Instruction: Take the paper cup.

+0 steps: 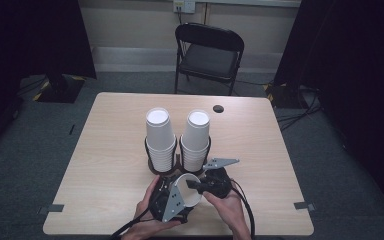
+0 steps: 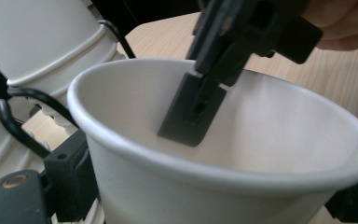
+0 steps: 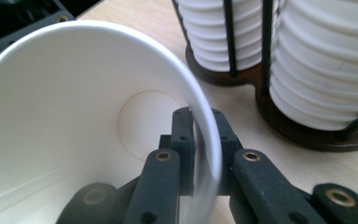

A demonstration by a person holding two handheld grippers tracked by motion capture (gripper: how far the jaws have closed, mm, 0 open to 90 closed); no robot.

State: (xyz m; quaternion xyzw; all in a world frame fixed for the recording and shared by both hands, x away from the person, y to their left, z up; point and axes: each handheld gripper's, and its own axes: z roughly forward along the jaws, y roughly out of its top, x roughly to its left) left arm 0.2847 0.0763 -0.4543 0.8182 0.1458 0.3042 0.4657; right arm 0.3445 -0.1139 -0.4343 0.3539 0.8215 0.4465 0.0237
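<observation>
Handover is the step in hand, by my reading: a single paper cup (image 1: 186,189) sits between both grippers just above the near edge of the worktop (image 1: 105,150), in front of the two cup stacks (image 1: 160,137) in their wire holder. The right gripper (image 3: 200,154) pinches the cup's rim, one jaw inside, one outside. The left gripper (image 1: 172,200) cradles the body, though whether its jaws press I cannot tell. Next, one must let go cleanly without crushing the wall.
</observation>
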